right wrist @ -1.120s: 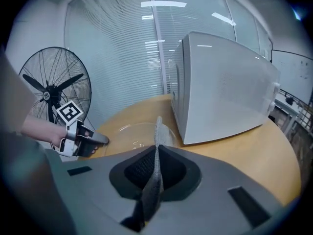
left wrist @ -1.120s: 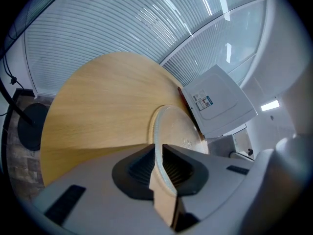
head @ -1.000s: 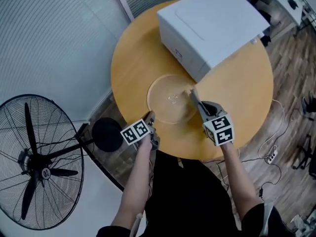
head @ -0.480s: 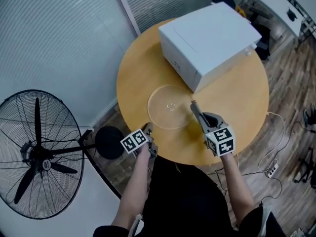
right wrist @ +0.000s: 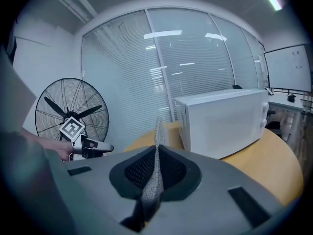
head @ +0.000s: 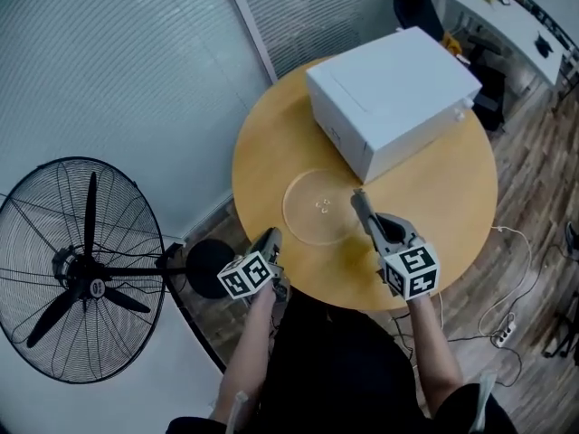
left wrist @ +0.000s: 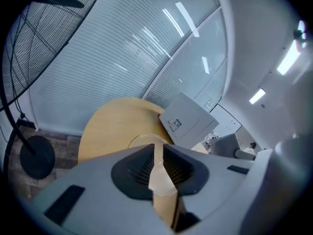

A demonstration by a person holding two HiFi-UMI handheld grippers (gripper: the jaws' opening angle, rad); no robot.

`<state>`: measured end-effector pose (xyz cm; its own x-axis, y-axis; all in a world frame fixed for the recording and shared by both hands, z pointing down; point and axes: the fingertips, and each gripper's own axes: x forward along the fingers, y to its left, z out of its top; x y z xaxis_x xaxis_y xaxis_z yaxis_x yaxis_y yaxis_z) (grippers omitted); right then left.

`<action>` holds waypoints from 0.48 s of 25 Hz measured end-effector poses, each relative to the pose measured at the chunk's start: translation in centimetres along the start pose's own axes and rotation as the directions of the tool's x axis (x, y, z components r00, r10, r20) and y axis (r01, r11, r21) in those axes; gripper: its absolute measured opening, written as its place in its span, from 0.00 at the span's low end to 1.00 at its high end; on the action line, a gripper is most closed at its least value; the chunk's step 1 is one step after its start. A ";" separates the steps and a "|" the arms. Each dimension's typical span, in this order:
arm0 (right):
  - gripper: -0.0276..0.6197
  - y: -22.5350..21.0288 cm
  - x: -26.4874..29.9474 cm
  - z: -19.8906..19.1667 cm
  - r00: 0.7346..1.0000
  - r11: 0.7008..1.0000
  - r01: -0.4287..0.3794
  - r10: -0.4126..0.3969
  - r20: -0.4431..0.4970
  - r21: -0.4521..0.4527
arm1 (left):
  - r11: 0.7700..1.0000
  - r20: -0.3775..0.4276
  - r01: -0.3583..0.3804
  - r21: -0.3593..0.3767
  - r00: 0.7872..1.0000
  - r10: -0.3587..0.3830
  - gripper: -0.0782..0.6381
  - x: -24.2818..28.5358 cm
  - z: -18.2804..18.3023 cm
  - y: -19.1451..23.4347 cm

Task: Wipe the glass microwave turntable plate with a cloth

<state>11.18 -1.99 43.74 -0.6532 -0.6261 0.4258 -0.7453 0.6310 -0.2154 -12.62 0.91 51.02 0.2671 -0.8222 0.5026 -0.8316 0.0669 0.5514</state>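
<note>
The clear glass turntable plate (head: 318, 208) lies flat on the round wooden table (head: 452, 197), just in front of the white microwave (head: 393, 84). My right gripper (head: 356, 196) reaches to the plate's right rim and is shut on a grey textured cloth (right wrist: 157, 130), which sticks up between its jaws (right wrist: 157, 142). My left gripper (head: 274, 236) hovers at the table's near-left edge, a little short of the plate. Its jaws (left wrist: 157, 150) stand almost together with only a thin slit and nothing in it. Through that slit the plate (left wrist: 143, 140) shows.
A large black pedestal fan (head: 81, 269) stands on the floor to the left, its round base (head: 204, 265) close to the table. Window blinds run behind. The microwave (right wrist: 225, 119) fills the table's far right. Desks and cables lie to the right.
The head view has shifted, so the table sits further right. Both grippers stay near the plate's near edge. The left one has drawn back slightly from the plate.
</note>
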 end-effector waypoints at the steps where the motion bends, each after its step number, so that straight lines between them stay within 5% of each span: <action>1: 0.08 0.1 -0.3 0.7 1.000 1.000 -0.002 0.002 0.018 -0.002 | 1.000 0.016 0.012 0.020 1.000 -0.012 0.18 -0.4 0.8 -0.8; 6: 0.08 1.2 -1.5 4.0 0.996 0.999 -0.016 0.019 0.085 -0.033 | 0.985 0.087 0.041 0.168 0.995 -0.056 0.16 -2.8 4.2 -5.3; 12: 0.08 3.2 -2.2 6.6 0.988 0.998 -0.066 0.068 0.137 -0.020 | 0.932 0.175 0.064 0.356 0.975 -0.134 0.13 -5.9 8.0 -10.9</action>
<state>9.29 -1.65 36.29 -0.7149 -0.6384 0.2853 -0.6975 0.6800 -0.2260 -9.02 0.58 36.72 0.2868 -0.9100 0.2994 -0.9314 -0.1916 0.3096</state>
